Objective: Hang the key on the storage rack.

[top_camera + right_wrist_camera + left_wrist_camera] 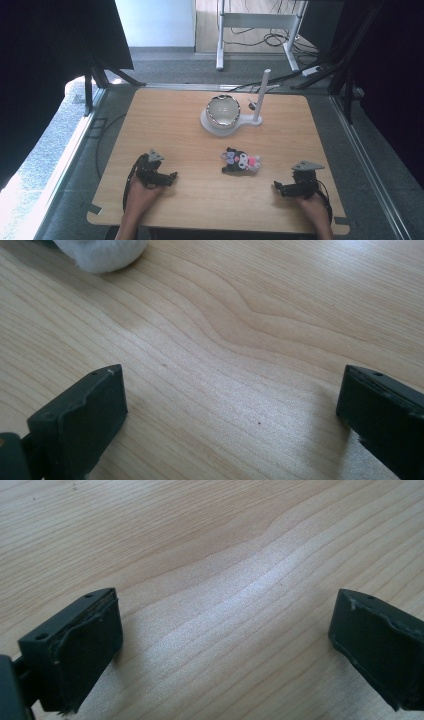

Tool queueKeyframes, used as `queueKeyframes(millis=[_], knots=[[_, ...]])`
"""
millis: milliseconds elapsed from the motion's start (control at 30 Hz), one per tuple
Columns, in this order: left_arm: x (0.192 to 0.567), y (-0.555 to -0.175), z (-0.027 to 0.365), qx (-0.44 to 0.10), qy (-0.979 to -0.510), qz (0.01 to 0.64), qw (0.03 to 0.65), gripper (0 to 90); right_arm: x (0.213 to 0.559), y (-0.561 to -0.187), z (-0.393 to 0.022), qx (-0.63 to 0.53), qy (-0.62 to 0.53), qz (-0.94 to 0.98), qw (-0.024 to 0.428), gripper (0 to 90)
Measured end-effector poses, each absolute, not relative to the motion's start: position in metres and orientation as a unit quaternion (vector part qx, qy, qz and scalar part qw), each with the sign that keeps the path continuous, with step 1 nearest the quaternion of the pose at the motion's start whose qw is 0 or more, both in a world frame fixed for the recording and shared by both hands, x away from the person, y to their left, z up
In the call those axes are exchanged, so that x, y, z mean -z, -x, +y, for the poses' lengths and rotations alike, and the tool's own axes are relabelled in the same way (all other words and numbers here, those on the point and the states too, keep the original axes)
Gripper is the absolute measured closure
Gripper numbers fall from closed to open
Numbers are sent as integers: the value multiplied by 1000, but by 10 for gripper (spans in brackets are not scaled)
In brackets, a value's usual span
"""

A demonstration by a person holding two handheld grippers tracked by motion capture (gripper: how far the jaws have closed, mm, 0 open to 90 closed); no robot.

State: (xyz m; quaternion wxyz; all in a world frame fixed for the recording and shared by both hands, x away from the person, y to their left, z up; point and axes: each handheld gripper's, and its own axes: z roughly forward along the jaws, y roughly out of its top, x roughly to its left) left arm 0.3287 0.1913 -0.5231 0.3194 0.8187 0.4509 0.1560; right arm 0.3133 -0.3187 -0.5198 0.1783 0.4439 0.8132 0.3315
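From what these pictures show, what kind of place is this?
Probably a lab or recording setup, not a home. A small wooden table stands on grey carpet between dark curtains, cables trail on the floor behind it, and a person holds the left gripper and right gripper over it.

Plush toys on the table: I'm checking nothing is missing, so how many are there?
1. The black plush toy with pink and white parts lies on the wooden table, between the grippers and nearer the person than the bowl. Nothing seems to hide another.
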Motion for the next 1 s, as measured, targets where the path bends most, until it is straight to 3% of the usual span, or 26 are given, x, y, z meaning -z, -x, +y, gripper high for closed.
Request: queueKeyframes(millis=[1000], knots=[[523,-330,191,-156,-819,451,319,6,516,-315,-319,-321,-437,822,172,0]])
